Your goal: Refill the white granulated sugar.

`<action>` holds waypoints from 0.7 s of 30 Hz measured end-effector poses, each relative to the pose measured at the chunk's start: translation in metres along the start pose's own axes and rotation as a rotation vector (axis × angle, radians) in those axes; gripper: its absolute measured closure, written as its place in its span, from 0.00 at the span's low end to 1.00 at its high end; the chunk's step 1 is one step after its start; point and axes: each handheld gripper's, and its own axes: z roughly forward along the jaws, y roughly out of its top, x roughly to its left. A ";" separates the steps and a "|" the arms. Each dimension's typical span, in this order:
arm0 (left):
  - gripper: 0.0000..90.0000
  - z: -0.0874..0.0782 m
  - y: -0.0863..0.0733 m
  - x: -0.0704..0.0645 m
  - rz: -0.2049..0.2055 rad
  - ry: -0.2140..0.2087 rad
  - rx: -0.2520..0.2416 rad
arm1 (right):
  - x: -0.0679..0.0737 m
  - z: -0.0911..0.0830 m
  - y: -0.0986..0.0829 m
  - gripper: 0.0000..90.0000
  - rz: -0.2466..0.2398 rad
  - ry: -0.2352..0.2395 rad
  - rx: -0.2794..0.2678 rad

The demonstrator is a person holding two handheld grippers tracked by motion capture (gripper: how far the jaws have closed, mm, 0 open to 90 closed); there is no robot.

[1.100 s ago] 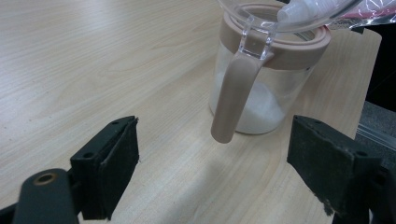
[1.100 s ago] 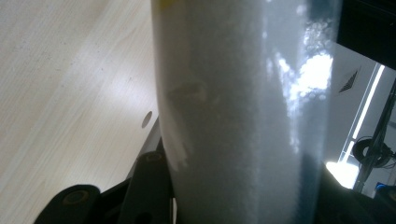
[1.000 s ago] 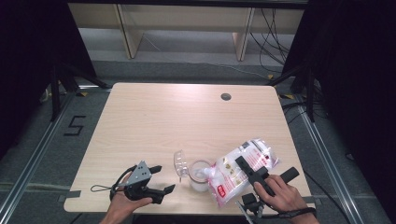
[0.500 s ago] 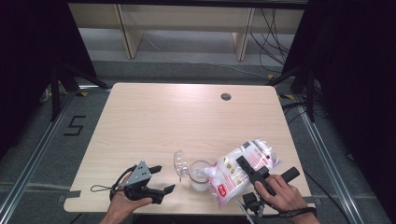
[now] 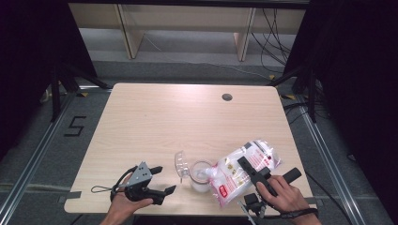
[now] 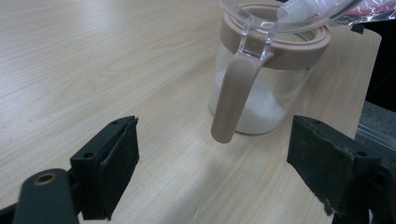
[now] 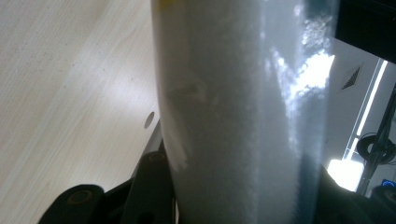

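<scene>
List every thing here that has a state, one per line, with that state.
jar: upright, lid flipped open, partly filled with white powder
bag: tilted, mouth at the jar's rim
right gripper: shut on the bag
left gripper: open, holding nothing, resting on the table

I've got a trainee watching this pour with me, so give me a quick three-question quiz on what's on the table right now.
1. True or false: the left tongs grip the jar.
2. What do the right tongs hold? A) spoon B) bag C) lid
3. What is inside the jar already?

Key:
1. False: the left jaws stand open, apart from the jar.
2. B: the bag, tilted with its mouth at the jar's rim.
3. A low layer of white powder.
</scene>
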 end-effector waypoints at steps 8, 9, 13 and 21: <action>0.18 0.000 0.000 0.000 -0.002 0.000 0.000 | 0.000 0.000 0.000 0.75 0.002 0.002 -0.001; 0.18 0.000 0.000 0.000 -0.002 0.000 0.001 | 0.000 0.000 0.000 0.75 0.002 0.003 0.000; 0.18 0.000 0.000 0.000 -0.002 0.000 0.000 | 0.000 0.000 0.000 0.76 0.001 0.001 -0.003; 0.18 0.000 0.000 0.000 -0.001 0.003 0.002 | 0.000 0.000 0.000 0.76 0.000 0.001 -0.003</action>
